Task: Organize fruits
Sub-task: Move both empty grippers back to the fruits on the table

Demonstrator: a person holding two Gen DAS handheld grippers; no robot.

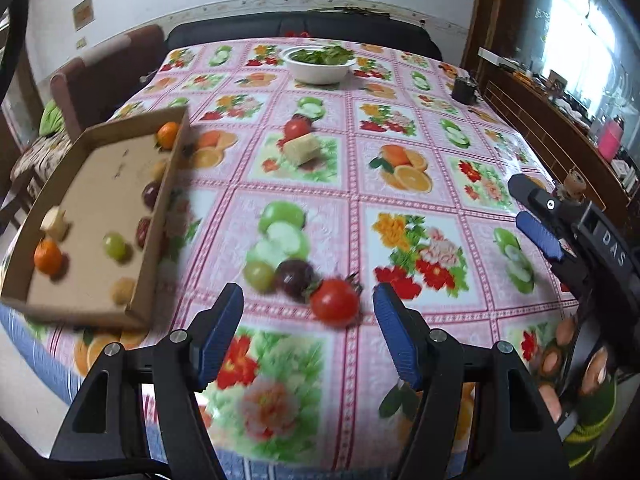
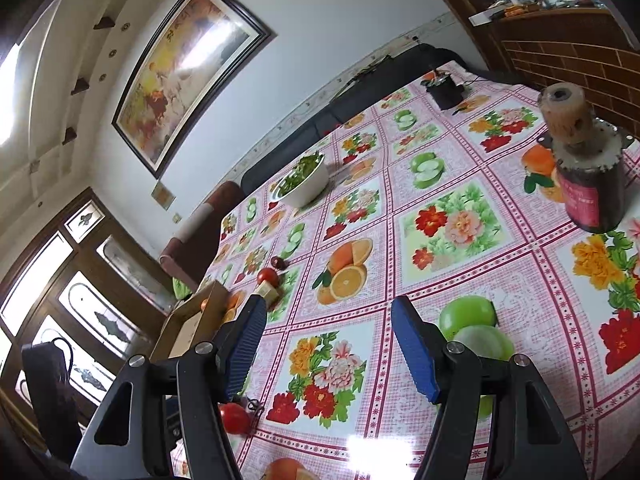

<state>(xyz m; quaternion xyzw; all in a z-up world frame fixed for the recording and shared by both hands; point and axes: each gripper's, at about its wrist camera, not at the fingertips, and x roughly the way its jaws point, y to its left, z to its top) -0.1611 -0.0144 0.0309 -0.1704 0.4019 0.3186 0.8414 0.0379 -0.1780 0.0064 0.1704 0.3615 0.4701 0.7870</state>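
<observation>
The left gripper (image 1: pixel 308 300) hovered over the desk (image 1: pixel 400 184) with its jaws spread wide and empty, a red tomato (image 1: pixel 335 302) lying between them, touching a dark plum (image 1: pixel 294 277) beside a green grape (image 1: pixel 259 275). The cardboard tray (image 1: pixel 96 196) to the left held oranges and other fruit. The right gripper (image 2: pixel 328 320) was likewise open, holding nothing.

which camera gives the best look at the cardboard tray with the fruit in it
The left wrist view: the cardboard tray shows whole, its fruit visible though blurred. The right wrist view catches only a corner of it behind the right gripper's finger.
</observation>
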